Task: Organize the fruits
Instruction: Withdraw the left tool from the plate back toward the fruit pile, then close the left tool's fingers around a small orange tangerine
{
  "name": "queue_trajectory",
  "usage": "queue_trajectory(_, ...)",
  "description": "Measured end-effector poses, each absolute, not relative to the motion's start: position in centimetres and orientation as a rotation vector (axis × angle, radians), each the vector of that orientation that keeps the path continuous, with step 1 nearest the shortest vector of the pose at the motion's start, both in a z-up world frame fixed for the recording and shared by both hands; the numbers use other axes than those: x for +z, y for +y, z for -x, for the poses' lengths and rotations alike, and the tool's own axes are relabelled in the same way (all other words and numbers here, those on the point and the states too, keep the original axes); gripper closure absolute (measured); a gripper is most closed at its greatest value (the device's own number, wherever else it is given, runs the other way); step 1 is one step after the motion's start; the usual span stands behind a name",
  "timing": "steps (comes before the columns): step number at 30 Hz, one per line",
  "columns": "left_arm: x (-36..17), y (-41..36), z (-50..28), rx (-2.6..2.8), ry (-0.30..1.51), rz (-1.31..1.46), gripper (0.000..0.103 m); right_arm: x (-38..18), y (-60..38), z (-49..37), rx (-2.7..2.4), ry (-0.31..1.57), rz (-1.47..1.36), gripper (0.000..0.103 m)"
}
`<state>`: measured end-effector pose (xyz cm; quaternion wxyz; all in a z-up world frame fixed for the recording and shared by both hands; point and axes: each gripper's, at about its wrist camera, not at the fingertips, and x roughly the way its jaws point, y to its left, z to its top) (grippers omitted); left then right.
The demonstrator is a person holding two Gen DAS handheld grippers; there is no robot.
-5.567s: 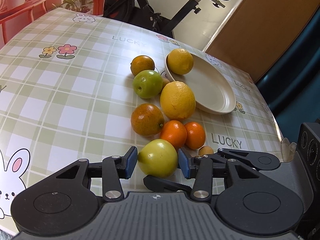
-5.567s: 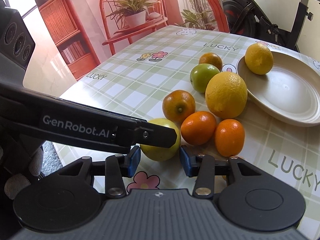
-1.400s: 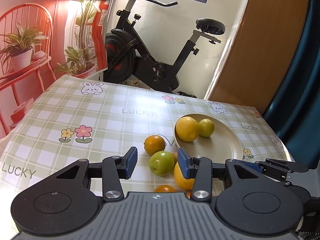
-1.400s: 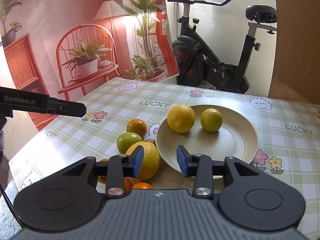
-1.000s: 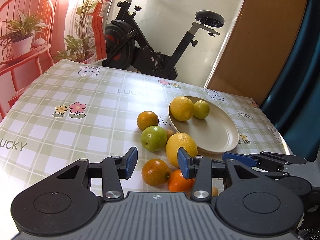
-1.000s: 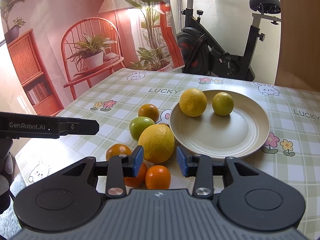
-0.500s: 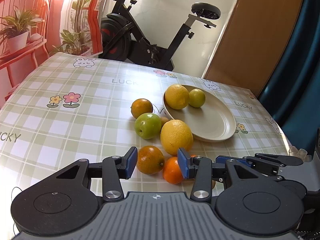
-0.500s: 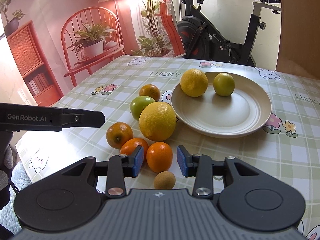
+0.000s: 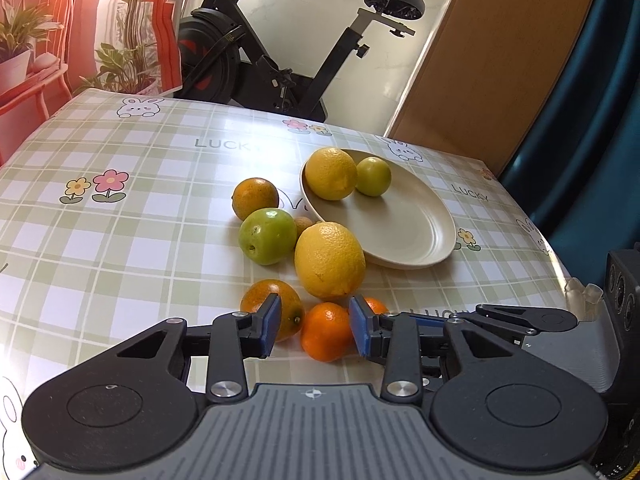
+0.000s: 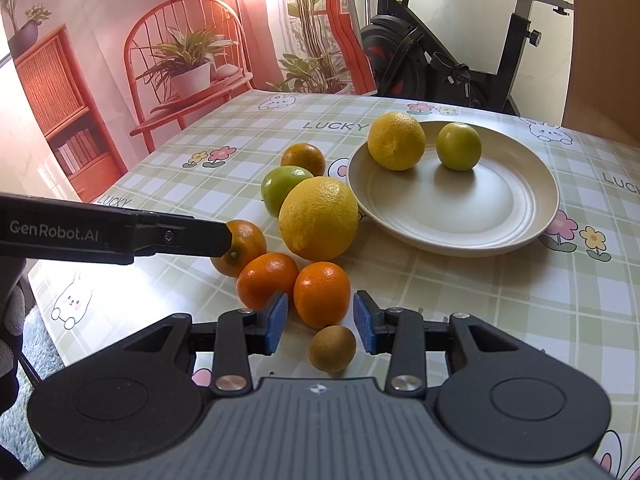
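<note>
Left gripper (image 9: 316, 326): low in frame, narrow gap, pads just drawn closer. Small orange (image 9: 326, 332) seen between them with a sliver of daylight on each side, nothing pinched. Right gripper (image 10: 320, 324): equally narrow, holding nothing, second small orange (image 10: 322, 294) just beyond the pads, little brown fruit (image 10: 332, 348) just below and between them.

Changed over the last seconds: yellow-green fruit (image 9: 373, 176), formerly at the table's near edge between the left pads, now on the plate (image 9: 416, 236) in the upper centre, touching or nearly touching the yellow citrus (image 9: 330, 174) already there. Two fruits plated, then. Both views lower and closer to the heap than a moment ago. Probably lining up the next pick, one small orange per gripper.

Left on the checked tablecloth (image 9: 120, 240): dark-skinned orange (image 9: 272, 308) partly behind the left pad, big lemon-like citrus (image 9: 330, 260) at centre against the plate's rim, green fruit (image 9: 268, 236) to its left, another orange (image 9: 256, 198) above that.

Orientation: second small orange slightly taller than wide, long axis roughly up the right wrist frame, so pads across the short way. First small orange near round, no clear axis. Big citrus egg-shaped, long axis tilted toward lower right in the left wrist view, blunt tip toward the grippers.
</note>
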<state>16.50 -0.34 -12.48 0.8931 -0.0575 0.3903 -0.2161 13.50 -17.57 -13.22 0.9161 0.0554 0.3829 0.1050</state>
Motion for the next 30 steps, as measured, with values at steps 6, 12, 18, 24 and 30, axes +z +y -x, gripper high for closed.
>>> queue_trajectory(6, -12.3, -2.4, -18.0, -0.52, 0.827, 0.069, 0.063, -14.0, -17.6, -14.4, 0.221, 0.81, -0.118, 0.063)
queue_trajectory(12, -12.7, -4.6, -19.7, -0.574, 0.875, 0.065, 0.063, -14.7, -18.6, -14.9, 0.205, 0.814, -0.15, 0.065)
queue_trajectory(18, -13.4, -6.4, -20.3, -0.599, 0.91, 0.052, 0.065, -14.8, -19.8, -14.8, 0.205, 0.796, -0.202, 0.067)
queue_trajectory(24, -14.9, -7.1, -20.2, -0.576, 0.947, 0.044, 0.065, -14.8, -20.0, -14.8, 0.214, 0.788, -0.207, 0.067)
queue_trajectory(30, -15.7, -7.7, -21.0, -0.576, 0.976, 0.029, 0.066, -14.9, -20.1, -14.6, 0.217, 0.782, -0.217, 0.067)
